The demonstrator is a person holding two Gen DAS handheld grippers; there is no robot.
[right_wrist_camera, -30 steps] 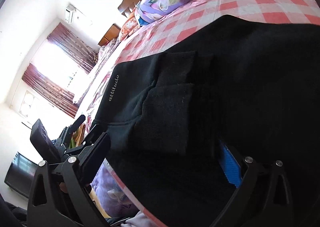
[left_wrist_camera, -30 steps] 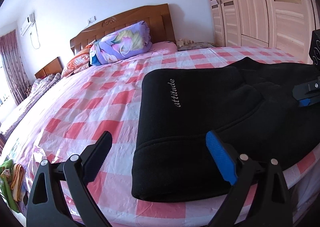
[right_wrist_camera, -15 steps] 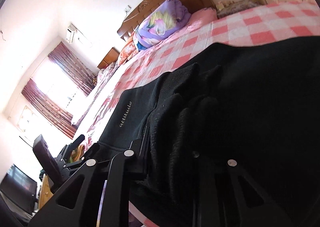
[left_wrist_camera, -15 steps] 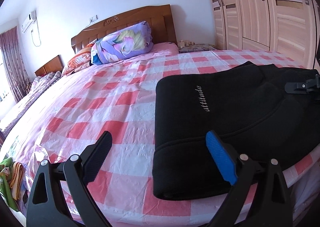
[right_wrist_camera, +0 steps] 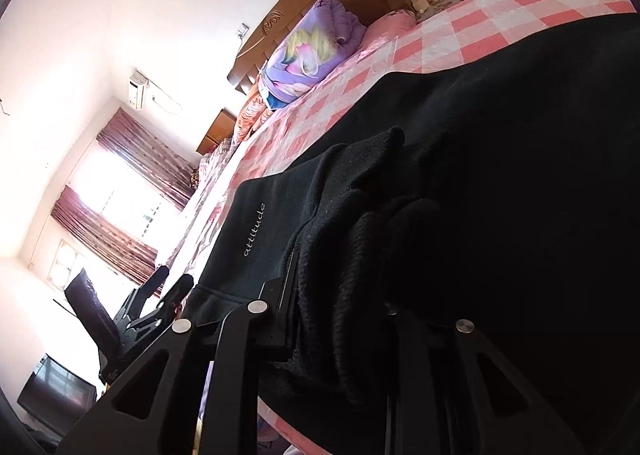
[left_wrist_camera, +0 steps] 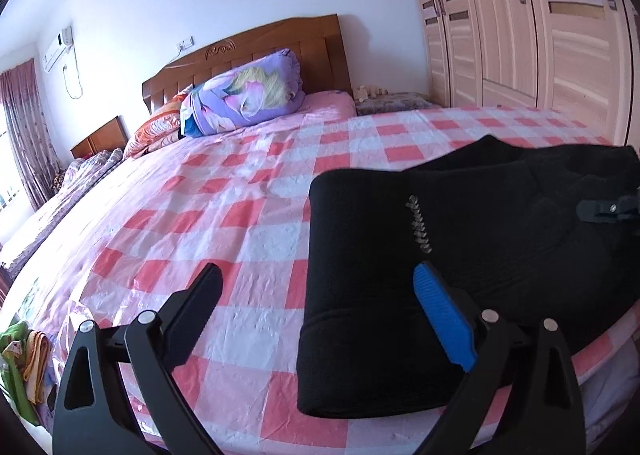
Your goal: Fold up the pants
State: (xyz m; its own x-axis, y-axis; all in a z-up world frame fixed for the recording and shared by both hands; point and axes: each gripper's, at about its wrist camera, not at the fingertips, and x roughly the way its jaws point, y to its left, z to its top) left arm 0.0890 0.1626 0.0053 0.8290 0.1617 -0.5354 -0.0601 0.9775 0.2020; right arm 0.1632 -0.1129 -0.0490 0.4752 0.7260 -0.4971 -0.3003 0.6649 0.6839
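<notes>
At the far left of the left wrist view, a green and orange bundle of cloth (left_wrist_camera: 18,359) is lying below the edge of the wide bed with the pink and white checked sheet (left_wrist_camera: 208,223). Above the near edge of that bed, the left gripper (left_wrist_camera: 318,301) is hovering with its fingers spread wide apart, gripping nothing; its black finger (left_wrist_camera: 196,305) is hanging over bare sheet and its blue-padded finger (left_wrist_camera: 442,321) is sitting over the near left part of the folded black fleece pants (left_wrist_camera: 460,263). Farther back, a rolled purple floral quilt (left_wrist_camera: 244,93) is lying against the brown wooden headboard (left_wrist_camera: 248,51). The pants are resting on the right side of the bed close to its near edge, with white lettering (left_wrist_camera: 418,223) showing on the top layer. Behind them, pale wooden wardrobe doors (left_wrist_camera: 520,23) are lining the right wall. At the right, the right gripper (right_wrist_camera: 340,319) is biting into the pants, its fingers pressed together on a bunched ridge of the black fabric (right_wrist_camera: 360,255), which is hiding the pads.
</notes>
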